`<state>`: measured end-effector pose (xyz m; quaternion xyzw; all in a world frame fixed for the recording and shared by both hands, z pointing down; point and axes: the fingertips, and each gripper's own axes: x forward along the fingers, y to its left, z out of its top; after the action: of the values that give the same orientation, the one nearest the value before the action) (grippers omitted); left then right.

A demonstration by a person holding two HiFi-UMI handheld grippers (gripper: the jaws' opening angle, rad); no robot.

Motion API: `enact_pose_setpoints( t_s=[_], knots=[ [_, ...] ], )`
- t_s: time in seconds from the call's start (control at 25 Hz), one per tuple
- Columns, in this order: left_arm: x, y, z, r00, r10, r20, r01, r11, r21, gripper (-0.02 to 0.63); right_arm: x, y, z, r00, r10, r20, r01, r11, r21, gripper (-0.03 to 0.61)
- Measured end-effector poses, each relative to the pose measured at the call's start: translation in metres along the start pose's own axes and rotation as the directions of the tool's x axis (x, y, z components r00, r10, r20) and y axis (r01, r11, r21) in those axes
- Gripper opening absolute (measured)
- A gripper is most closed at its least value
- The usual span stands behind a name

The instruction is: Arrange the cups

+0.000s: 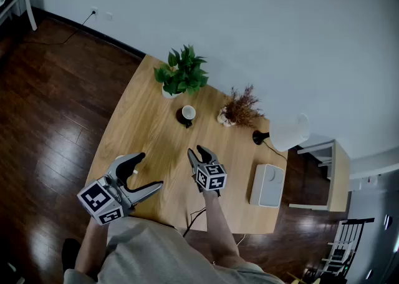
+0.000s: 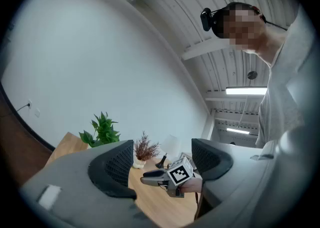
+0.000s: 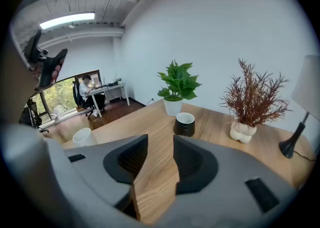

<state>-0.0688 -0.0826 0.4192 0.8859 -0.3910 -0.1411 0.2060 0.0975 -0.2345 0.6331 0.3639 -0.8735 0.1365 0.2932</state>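
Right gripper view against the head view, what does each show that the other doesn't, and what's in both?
Only the right gripper view shows a white cup at the left and a seated person in the background. Only the head view shows the left tongs, open and empty, and a white box. Both show the black cup, the green potted plant, the dried plant and the lamp.

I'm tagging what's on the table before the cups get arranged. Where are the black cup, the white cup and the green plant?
black cup (image 3: 184,129), right gripper view, on its dark outer wall.
white cup (image 3: 84,141), right gripper view, on its side wall.
green plant (image 1: 182,72), head view, on its leaves.
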Motion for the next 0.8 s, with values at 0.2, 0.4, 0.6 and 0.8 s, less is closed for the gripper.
enact_pose_setpoints(
  t_s=[0.2,0.4,0.6,0.8],
  knots=[
    [-0.011,0.005,-0.005,1.000,0.010,-0.024,-0.010,1.000,0.000,0.351,0.057,-0.027,-0.008,0.997,-0.035,-0.063,0.034,0.999,-0.011,0.175],
    [-0.014,0.008,-0.005,0.999,0.020,-0.028,-0.020,1.000,0.006,0.351,0.116,-0.061,-0.009,0.983,-0.077,-0.165,0.069,0.996,-0.051,0.175],
    [-0.021,0.012,-0.002,0.999,0.046,-0.024,-0.045,0.999,0.014,0.351,0.156,-0.075,-0.014,0.947,-0.116,-0.301,0.093,0.992,-0.089,0.172],
    [-0.025,0.011,0.000,0.998,0.062,-0.017,-0.062,0.998,0.016,0.351,0.165,-0.078,-0.019,0.901,-0.131,-0.413,0.099,0.990,-0.099,0.071]
  ],
)
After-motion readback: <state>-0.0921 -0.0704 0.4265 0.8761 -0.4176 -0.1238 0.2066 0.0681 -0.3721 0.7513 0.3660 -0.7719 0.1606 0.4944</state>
